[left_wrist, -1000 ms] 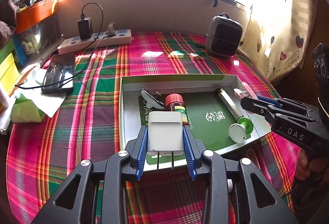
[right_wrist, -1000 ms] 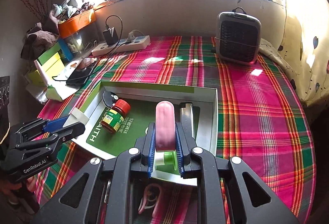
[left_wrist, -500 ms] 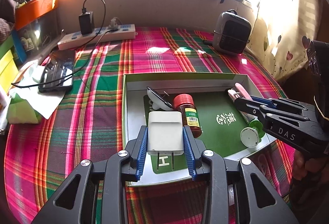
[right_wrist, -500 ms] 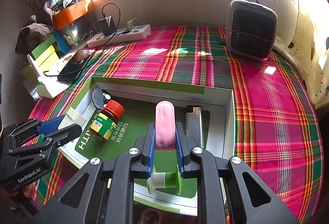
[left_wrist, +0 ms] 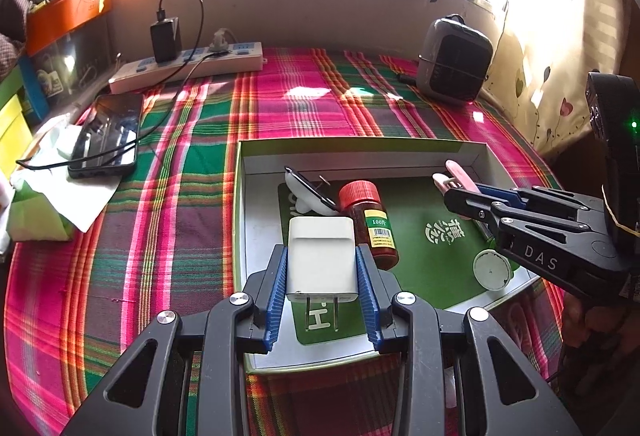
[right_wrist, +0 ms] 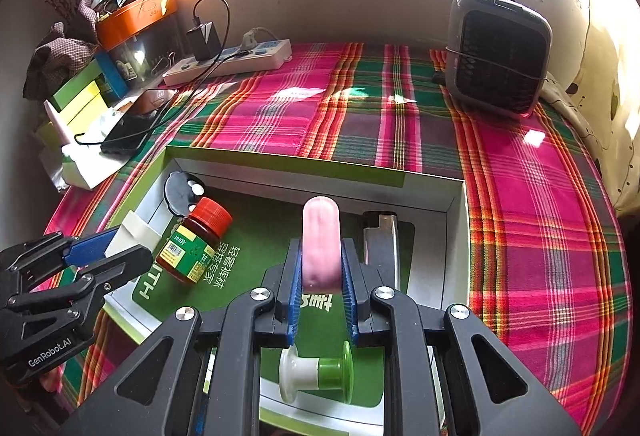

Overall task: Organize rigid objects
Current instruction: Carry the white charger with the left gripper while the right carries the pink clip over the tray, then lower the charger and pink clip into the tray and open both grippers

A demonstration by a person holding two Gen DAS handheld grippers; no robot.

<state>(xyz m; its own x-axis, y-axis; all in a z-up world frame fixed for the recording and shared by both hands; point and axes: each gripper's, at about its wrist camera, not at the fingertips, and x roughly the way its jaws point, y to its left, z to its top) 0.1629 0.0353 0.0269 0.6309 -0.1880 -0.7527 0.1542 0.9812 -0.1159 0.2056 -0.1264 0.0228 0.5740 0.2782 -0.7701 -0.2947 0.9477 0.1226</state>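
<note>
My left gripper (left_wrist: 322, 268) is shut on a white plug adapter (left_wrist: 322, 260), held over the near left part of the open green box (left_wrist: 360, 148). My right gripper (right_wrist: 320, 268) is shut on a pink capsule-shaped object (right_wrist: 321, 240), held over the box's green floor (right_wrist: 260, 236). In the box lie a red-capped brown bottle (left_wrist: 370, 222), a black round mirror (left_wrist: 308, 188), a metal tool (right_wrist: 382, 248) and a white-and-green spool (right_wrist: 316, 372). The right gripper also shows in the left wrist view (left_wrist: 456, 192), and the left gripper in the right wrist view (right_wrist: 108, 252).
A plaid cloth (left_wrist: 180, 196) covers the table. A phone (left_wrist: 106, 136) on cable and tissue lie at left, a power strip (left_wrist: 188, 66) at the back, a grey heater (right_wrist: 496, 56) at back right. Boxes and clutter (right_wrist: 100, 76) stand at far left.
Both grippers have moved forward over the box with their objects still held. The pink object now sits deeper over the box floor, past the spool.
</note>
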